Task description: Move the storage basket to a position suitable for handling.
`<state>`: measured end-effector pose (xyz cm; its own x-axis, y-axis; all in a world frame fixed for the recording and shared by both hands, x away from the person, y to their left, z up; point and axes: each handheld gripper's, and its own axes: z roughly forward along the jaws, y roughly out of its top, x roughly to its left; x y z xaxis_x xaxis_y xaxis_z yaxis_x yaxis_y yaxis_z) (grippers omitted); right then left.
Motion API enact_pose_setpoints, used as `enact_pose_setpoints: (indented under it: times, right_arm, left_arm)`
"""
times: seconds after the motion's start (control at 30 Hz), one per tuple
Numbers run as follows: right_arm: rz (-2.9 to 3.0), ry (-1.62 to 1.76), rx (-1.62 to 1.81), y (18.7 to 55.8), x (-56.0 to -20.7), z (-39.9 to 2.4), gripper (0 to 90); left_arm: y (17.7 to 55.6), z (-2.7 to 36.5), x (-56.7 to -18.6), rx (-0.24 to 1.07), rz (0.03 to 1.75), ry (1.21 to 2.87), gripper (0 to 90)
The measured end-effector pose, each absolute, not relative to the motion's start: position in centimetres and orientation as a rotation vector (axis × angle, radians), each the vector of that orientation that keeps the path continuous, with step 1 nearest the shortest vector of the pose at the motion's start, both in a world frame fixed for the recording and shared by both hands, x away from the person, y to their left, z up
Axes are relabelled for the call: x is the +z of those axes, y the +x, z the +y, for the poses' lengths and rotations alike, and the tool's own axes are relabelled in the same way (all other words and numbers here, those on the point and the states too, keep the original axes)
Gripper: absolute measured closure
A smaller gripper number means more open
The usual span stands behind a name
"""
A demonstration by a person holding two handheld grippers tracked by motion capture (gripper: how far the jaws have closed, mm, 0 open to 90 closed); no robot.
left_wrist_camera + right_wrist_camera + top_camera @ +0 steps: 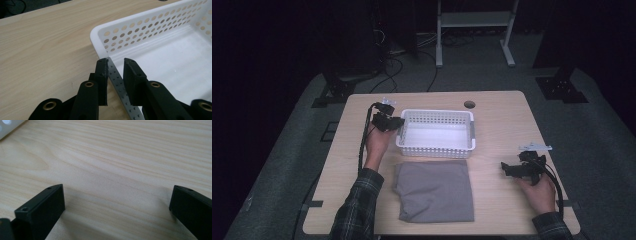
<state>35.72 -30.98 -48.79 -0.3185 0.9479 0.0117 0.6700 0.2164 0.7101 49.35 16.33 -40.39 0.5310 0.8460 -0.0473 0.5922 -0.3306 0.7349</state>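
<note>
**Left hand-held gripper parked on the basket rim, right one spread wide over bare wood**

On the light wooden table [507,120], a white perforated basket [436,132] is seen sitting toward the far middle, and nothing can be made out inside it. Just in front of it, on the near side, a folded grey cloth [434,190] is laid flat, its far edge close to the basket's front wall; whether the two actually touch can't be told.

The left hand-held gripper [388,121] is held by the left hand [378,142] right at the basket's left end. In the left gripper view, the left hand-held gripper [116,62] is seen with its jaws set to either side of the basket [150,27] rim near a corner, one jaw outside and one inside. The outer jaw looks pressed against the rim, while a small gap is left at the inner jaw, so it's narrowed around the rim but not clamped on it.

Over on the right side of the table, well apart from basket and cloth, the right hand-held gripper [518,169] is held low by the right hand [539,192]. In the right gripper view, the right hand-held gripper [117,197] is spread wide with nothing between its jaws, just table [120,157] grain underneath.

A round hole [469,104] is cut into the table near its far edge, behind the basket.
</note>
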Motion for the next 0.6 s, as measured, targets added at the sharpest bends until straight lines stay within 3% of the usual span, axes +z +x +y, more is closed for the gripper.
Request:
enact_pose_setpoints:
  times: [0.6]
  right_arm:
    - [2.069, 1.495, 0.872, 35.7, -48.8, -31.0, 0.0]
  left_arm:
    - [51.0, 14.3, -40.7, 0.464, 1.175, 2.001, 77.9]
